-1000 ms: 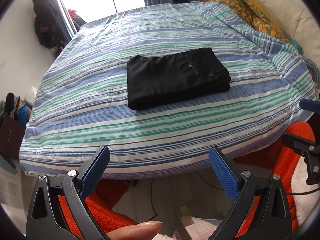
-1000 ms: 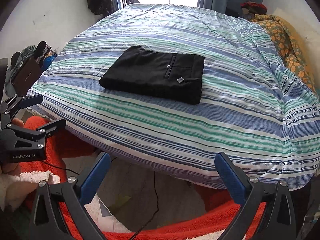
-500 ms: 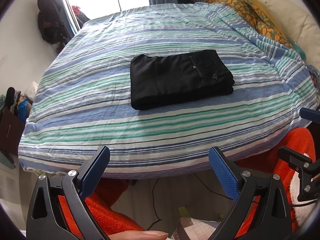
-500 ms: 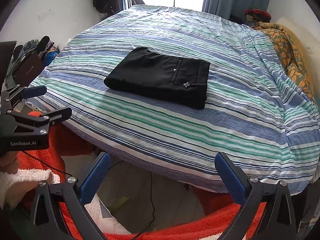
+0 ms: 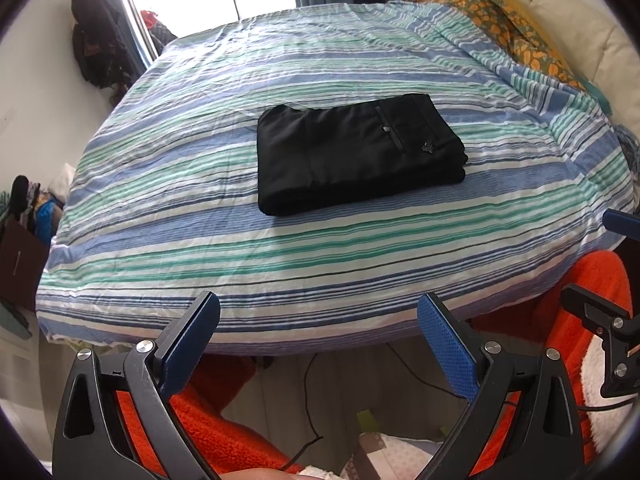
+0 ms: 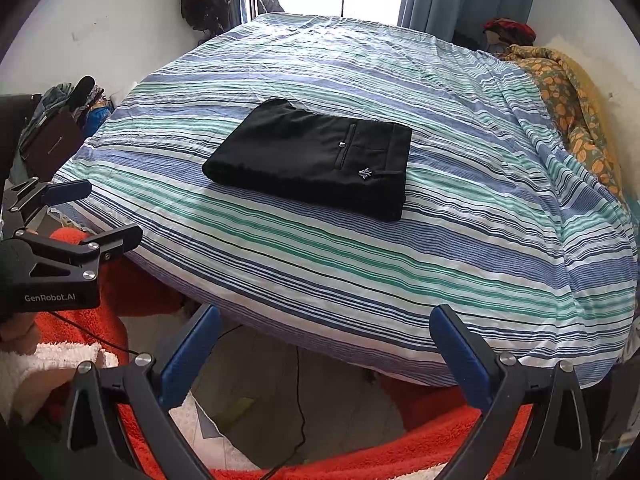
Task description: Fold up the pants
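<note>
Jaws, left gripper: spread wide with nothing between the blue pads; it hangs off the near edge of the bed, above the floor, well apart from the pants.
Jaws, right gripper: likewise wide apart and holding nothing, also off the near edge of the bed; in the left wrist view it shows at the far right margin.
Far left: a heap of dark clothes hangs against the wall beside the window; lower down, a brown bag sits by the bed's left side.
Bed: a striped blue, green and white cover lies over the whole mattress, lightly creased.
Pants: black, folded into a thick rectangle, lying flat near the middle of the cover; the back pocket with its button and a small silver emblem faces up, toward the rectangle's right end.
Below the bed edge: orange fleece fabric and a thin black cable on the pale floor.
Far right: an orange-patterned yellow blanket is bunched along the bed's right side.
</note>
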`<state>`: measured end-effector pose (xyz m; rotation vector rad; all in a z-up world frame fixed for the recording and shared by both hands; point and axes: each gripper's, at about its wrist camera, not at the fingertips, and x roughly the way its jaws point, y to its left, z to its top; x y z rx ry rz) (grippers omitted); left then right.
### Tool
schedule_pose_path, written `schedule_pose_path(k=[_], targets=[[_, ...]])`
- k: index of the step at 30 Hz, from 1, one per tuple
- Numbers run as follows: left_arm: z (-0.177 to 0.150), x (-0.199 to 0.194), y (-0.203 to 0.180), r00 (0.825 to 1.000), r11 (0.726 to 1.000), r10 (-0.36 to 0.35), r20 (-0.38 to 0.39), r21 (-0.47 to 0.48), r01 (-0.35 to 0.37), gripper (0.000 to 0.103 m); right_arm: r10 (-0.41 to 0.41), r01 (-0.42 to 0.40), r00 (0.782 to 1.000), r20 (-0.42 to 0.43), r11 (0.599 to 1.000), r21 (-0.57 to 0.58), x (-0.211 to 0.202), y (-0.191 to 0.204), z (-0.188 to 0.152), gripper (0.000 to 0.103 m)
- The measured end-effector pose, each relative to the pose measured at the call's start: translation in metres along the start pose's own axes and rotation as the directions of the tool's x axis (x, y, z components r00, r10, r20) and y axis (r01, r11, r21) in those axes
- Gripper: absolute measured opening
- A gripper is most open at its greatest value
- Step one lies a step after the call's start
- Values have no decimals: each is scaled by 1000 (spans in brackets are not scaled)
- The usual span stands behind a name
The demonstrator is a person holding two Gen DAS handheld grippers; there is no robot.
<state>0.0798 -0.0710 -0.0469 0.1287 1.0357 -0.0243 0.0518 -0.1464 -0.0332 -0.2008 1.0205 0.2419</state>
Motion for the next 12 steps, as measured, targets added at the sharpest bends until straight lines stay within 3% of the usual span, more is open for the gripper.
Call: schedule_pose_path(k=[12], targets=[[-2, -3, 3, 1000, 1000, 24, 19, -12, -24, 99, -6, 6, 1000, 9, 1000, 3, -1, -1, -1, 103]])
